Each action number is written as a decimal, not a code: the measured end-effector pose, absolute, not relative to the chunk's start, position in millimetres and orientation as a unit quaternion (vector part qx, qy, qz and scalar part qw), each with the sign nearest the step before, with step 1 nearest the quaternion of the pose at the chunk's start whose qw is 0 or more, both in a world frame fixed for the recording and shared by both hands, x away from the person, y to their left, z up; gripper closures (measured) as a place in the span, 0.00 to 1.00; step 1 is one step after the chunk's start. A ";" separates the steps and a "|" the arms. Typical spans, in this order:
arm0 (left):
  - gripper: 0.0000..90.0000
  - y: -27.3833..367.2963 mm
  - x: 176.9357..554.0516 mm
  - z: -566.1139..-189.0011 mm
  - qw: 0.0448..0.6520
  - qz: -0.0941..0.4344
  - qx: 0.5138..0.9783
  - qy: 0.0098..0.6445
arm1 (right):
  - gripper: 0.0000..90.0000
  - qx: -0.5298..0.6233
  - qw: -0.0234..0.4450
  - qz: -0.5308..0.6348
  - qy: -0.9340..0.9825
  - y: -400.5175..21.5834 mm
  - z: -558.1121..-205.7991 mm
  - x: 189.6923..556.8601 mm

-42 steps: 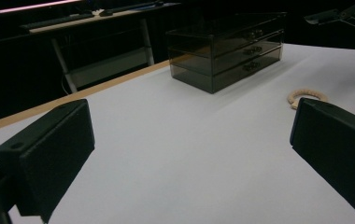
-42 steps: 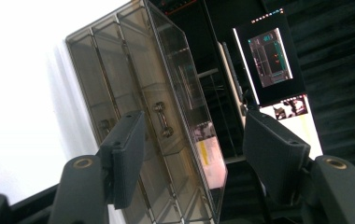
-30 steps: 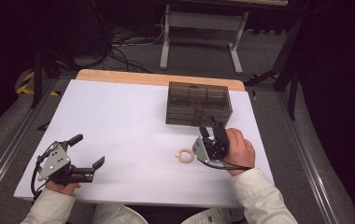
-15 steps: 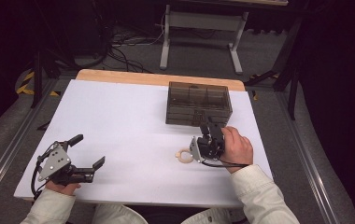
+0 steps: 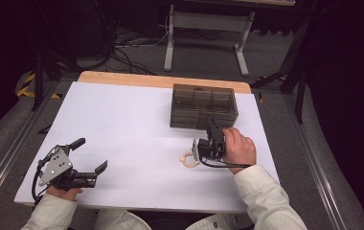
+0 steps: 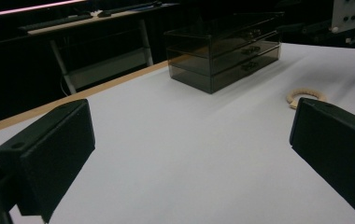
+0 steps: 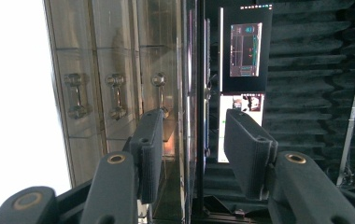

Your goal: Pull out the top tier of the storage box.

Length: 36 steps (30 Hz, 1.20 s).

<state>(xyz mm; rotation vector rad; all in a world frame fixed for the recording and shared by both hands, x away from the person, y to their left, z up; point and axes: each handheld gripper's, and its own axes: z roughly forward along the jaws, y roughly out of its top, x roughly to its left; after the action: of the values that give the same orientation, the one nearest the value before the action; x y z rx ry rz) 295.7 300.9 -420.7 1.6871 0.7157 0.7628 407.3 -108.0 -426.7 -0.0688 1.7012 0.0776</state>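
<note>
Over at the far right of the white table (image 5: 122,120), my right gripper (image 5: 213,128) is up against the front of the smoky drawer box (image 5: 203,106), and I have rolled it onto its side so that the jaws line up with the stacked drawers. In the right gripper view the three drawer fronts run as vertical bands, each with a small dumbbell-shaped knob of clear plastic. The top knob (image 7: 159,80) sits just beyond my left pad rather than between the two. The jaws have just been closing, yet they stand apart with a gap. What lies in that gap is the upper edge of the box and the dark room behind it, so nothing is gripped. I judge that I am narrowing them to suit a small knob, and I would need to shift across before pinching.

The box is hard, glossy, see-through plastic with square corners. It will probably slide on the smooth table cover if I tug without care. My pads are matte black, ribbed blocks, which should bite well on a slick knob.

A pale beaded ring (image 5: 188,160) lies flat on the table just beside my right hand (image 5: 237,146), touching nothing. It may be meant for a drawer.

My left gripper (image 5: 91,153) rests at the near left corner, well apart from everything. Its jaws are spread wide and empty, parked out of the way.
</note>
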 end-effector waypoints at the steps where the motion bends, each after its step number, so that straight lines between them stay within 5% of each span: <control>1: 0.01 300.8 295.7 -420.7 0.547 0.322 0.712 0.302 | 0.66 -0.034 0.659 0.032 0.751 -107.7 -427.1 408.8; 36: 0.01 300.5 296.9 -420.9 0.544 0.320 0.717 0.297 | 0.82 -0.027 0.659 0.002 0.751 -106.9 -449.3 446.0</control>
<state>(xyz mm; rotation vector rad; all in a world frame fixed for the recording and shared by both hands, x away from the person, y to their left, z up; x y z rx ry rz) 296.9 300.5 -420.9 1.7011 0.7040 0.7601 446.0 -106.9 -449.3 -0.0615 1.7002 0.0046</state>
